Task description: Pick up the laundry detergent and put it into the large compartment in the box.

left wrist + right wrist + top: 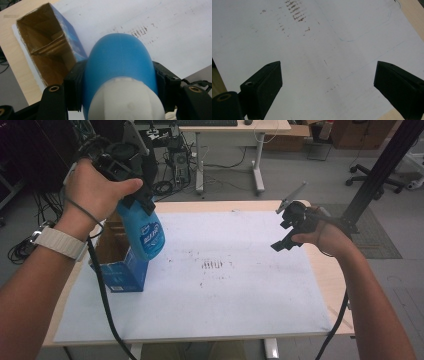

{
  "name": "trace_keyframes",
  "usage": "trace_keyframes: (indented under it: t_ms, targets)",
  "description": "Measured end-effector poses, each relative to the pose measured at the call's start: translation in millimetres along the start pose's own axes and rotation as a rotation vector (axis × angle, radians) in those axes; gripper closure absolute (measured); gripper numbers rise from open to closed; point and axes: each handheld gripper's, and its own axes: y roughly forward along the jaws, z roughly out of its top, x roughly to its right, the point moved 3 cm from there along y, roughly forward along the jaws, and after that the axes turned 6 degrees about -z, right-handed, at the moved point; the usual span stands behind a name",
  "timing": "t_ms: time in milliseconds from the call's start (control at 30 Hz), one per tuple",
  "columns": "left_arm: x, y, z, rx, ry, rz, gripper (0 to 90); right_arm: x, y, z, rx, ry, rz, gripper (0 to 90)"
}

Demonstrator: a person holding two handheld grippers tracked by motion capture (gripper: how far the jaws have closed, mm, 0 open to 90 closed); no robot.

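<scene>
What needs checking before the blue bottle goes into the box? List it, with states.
1. Grip: left gripper shut on the blue bottle, jaws on both sides: ok.
2. Box open at the top, interior looks free: ok.
3. Bottle lined up over the opening: not ok, it hangs beside the box's right edge.
4. Bottle lifted off the white mat: ok.
5. Right gripper open, holding nothing, away from the box: ok.
6. Whether the bottle fits the box: cannot tell.

The blue bottle point(143, 234) carried a label with white lettering, too blurred to read. The blue cardboard box point(120, 272) bore small white print low on its side, likewise illegible. Dark smudged marks on the white sheet point(215, 285) formed no readable words.
</scene>
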Motion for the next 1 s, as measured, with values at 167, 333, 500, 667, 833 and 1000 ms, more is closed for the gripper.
trace_keyframes:
  t_ms: [167,333,500,667,833,1000]
  targets:
    - [-8.0,-4.9,-2.9,0.007,-0.034,0.013,37.3,-0.5,-0.3,1.7,0.001,-0.004,0.0,8.2]
    - [-16.8,-8.6,-5.4,0.011,-0.065,0.03,37.3,-0.6,-0.8,3.2,0.006,-0.006,0.0,8.2]
    - [-24.0,-12.7,-6.8,0.019,-0.09,0.037,37.3,-0.5,-0.2,4.1,0.005,-0.008,0.002,8.2]
    - [-29.9,-16.1,-7.6,0.025,-0.112,0.044,37.3,0.1,1.0,4.7,0.001,-0.008,0.002,8.2]
    - [-35.3,-17.4,-8.5,0.037,-0.134,0.047,37.3,0.3,1.5,5.1,0.004,-0.008,0.004,8.2]
    - [-40.5,-18.5,-9.1,0.042,-0.15,0.054,37.3,0.8,1.8,4.9,0.001,-0.011,0.004,8.2]
